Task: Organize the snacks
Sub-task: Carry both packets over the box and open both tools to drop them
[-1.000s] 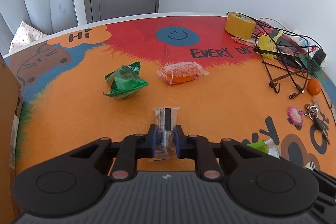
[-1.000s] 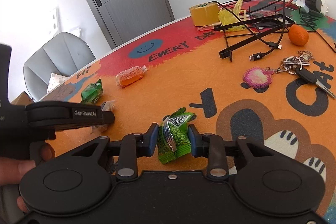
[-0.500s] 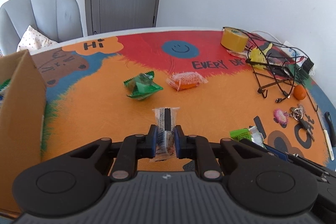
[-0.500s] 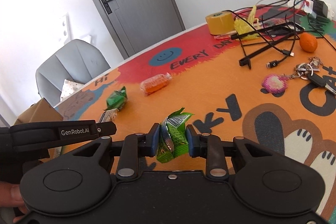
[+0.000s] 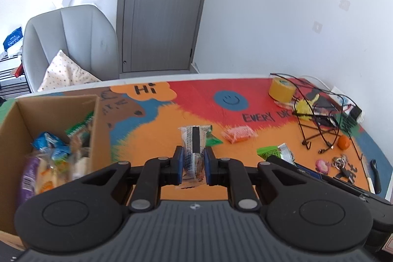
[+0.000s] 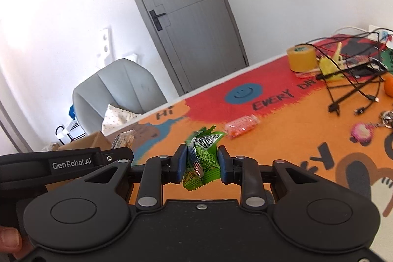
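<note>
Both grippers pinch snacks: our left gripper clamps a clear wrapped bar at frame center, our right gripper a green packet. With the cardboard box at left, released early, either could miss it.

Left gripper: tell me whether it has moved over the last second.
Yes. The left gripper has lifted and swung left: the cardboard box now fills the left side and the orange snack packet sits farther off.

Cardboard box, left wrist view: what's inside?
The cardboard box holds several wrapped snacks: blue packets, a purple-edged pack, a green-and-white one. All are blurred; the box floor and lower layers are covered.
</note>
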Tool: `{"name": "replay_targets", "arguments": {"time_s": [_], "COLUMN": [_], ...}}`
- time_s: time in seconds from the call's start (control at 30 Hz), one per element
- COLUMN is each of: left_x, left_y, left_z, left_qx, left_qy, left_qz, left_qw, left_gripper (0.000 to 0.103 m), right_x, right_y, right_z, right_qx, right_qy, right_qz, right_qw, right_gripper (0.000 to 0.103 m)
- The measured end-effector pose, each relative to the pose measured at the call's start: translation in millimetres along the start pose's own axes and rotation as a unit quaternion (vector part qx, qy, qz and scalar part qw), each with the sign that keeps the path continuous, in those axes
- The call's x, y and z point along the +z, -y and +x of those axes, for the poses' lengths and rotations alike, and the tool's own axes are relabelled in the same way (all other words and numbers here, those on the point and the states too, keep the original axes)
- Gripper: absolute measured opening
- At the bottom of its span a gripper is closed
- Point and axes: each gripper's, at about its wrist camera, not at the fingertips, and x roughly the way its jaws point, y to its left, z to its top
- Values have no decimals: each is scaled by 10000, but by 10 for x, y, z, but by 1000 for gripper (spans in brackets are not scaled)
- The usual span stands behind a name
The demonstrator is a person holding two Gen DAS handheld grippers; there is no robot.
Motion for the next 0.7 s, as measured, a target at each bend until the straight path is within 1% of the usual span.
{"name": "replay_targets", "arguments": {"time_s": [0.33,0.7], "left_x": [173,280], "left_y": [-410,-924], "left_z": [-316,-516], "left_qx": [174,520], "left_qy": [338,536], "left_qz": [-211,-586], "left_qw": [9991,9955], "left_gripper": [16,16], "right_x": [138,184], "right_y": [-489,-922], "right_z": [40,174], "right_qx": [371,754], "right_qy": [169,115], "right_qz": [-282,-564], "right_qw": [9988,9955], "right_gripper": [28,28]}}
